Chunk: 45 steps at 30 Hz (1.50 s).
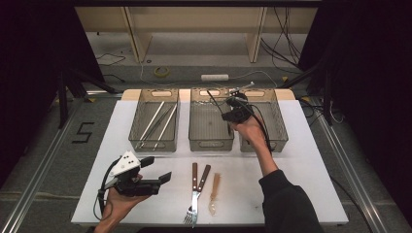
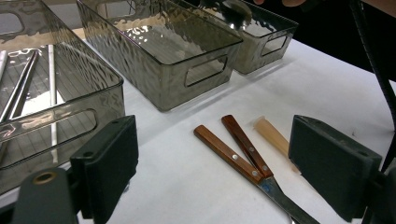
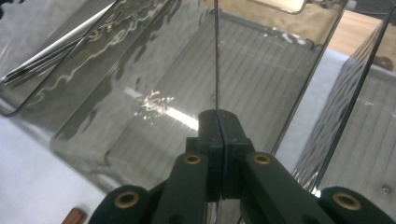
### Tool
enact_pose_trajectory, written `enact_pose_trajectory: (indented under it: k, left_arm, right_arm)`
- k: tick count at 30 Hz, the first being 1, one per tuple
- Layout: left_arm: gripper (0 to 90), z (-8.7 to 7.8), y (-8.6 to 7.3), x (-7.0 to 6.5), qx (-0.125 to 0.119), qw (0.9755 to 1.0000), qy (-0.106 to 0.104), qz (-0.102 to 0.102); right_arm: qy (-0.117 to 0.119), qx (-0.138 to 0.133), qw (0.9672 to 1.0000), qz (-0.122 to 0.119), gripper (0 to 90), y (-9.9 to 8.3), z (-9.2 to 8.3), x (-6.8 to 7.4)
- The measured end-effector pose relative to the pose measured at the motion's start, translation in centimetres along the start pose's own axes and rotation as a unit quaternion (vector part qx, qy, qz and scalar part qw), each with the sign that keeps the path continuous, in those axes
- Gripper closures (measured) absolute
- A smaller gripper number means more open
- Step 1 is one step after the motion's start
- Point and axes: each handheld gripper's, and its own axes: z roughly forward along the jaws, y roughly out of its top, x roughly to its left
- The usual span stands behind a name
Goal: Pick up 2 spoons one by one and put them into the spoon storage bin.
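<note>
The right gripper [image 1: 236, 99] is clamped on a knife [image 3: 216, 51] seen edge-on, held above the middle bin [image 1: 210, 141]; its long axis runs away from the jaws toward the far side. The left gripper [image 1: 156, 169] gapes empty over the white table [image 1: 301, 160]. Grey floor lies beyond.

Two wooden-handled utensils [image 1: 195, 175] beside a pale spoon [image 1: 214, 191]; metal chopsticks [image 1: 158, 124] in the left bin [image 1: 137, 119].

Three grey bins [image 1: 154, 141] in a row. Three metal rods [image 1: 156, 122] in the left bin. Two wooden-handled utensils [image 1: 196, 184] and one pale spoon [image 1: 214, 194] on the table.
</note>
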Motion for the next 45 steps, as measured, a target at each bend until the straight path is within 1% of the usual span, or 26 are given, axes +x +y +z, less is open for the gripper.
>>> enact_pose_trajectory:
  k: [4, 11, 17, 21, 24, 26, 29, 31, 33, 36, 37, 39, 41, 45]
  left_arm:
    - [15.4, 0.0, 0.0, 0.0, 0.000, 1.0000, -0.001, 0.000]
    - [15.3, 0.0, 0.0, -0.1, 0.001, 1.0000, -0.002, 0.001]
    - [15.4, 0.0, 0.0, -0.1, -0.001, 1.0000, -0.002, 0.001]
    - [15.4, 0.0, 0.0, -0.1, 0.001, 1.0000, -0.003, 0.003]
    - [15.4, 0.0, 0.0, -0.1, 0.001, 1.0000, -0.003, 0.002]
    - [15.4, 0.0, 0.0, -0.1, 0.002, 1.0000, -0.003, 0.004]
    - [15.4, 0.0, 0.0, -0.1, 0.000, 1.0000, -0.003, 0.002]
    - [15.4, 0.0, 0.0, -0.1, 0.001, 1.0000, -0.003, 0.002]
    - [15.4, 0.0, 0.0, -0.1, 0.002, 1.0000, -0.003, 0.004]
    - [15.4, 0.0, 0.0, -0.1, 0.003, 1.0000, -0.002, 0.003]
    - [15.3, 0.0, 0.0, -0.1, 0.003, 1.0000, -0.002, 0.003]
    - [15.4, 0.1, 0.0, -0.1, 0.003, 1.0000, -0.001, 0.002]
    - [15.3, 0.1, 0.0, -0.1, 0.004, 1.0000, -0.001, 0.003]
    - [15.4, 0.1, 0.0, -0.2, 0.003, 1.0000, -0.001, 0.001]
  right_arm:
    - [-0.008, 0.001, 0.9999, 0.009, 90.0, 0.3, 0.8, -0.2]
    - [-0.020, 0.014, 0.9995, 0.021, 90.0, 0.6, 2.2, -0.4]
    - [-0.025, 0.021, 0.9992, 0.025, 89.7, 0.7, 3.2, -0.3]
    - [-0.029, 0.032, 0.9988, 0.024, 89.3, 0.4, 3.8, -0.2]
    - [-0.027, 0.035, 0.9987, 0.027, 88.2, 0.3, 4.2, -0.1]
    - [-0.024, 0.040, 0.9985, 0.029, 78.1, 0.3, 4.3, 0.0]
    - [-0.013, 0.033, 0.9989, 0.028, 74.4, 0.2, 4.1, 0.0]
    - [-0.005, 0.030, 0.9990, 0.033, 63.8, 0.3, 3.7, 0.1]
    - [-0.004, 0.026, 0.9993, 0.026, 58.1, 0.3, 3.3, 0.3]
    - [0.004, 0.021, 0.9996, 0.020, 49.8, 0.0, 2.4, 0.6]
    - [0.005, 0.018, 0.9997, 0.014, 47.4, -0.2, 2.0, 0.8]
    - [0.010, 0.020, 0.9997, 0.008, 42.9, -0.6, 1.2, 1.4]
    - [0.012, 0.018, 0.9998, -0.007, 40.1, -1.2, 0.3, 2.0]
    - [0.020, 0.016, 0.9993, -0.027, 36.4, -3.2, -1.3, 3.7]
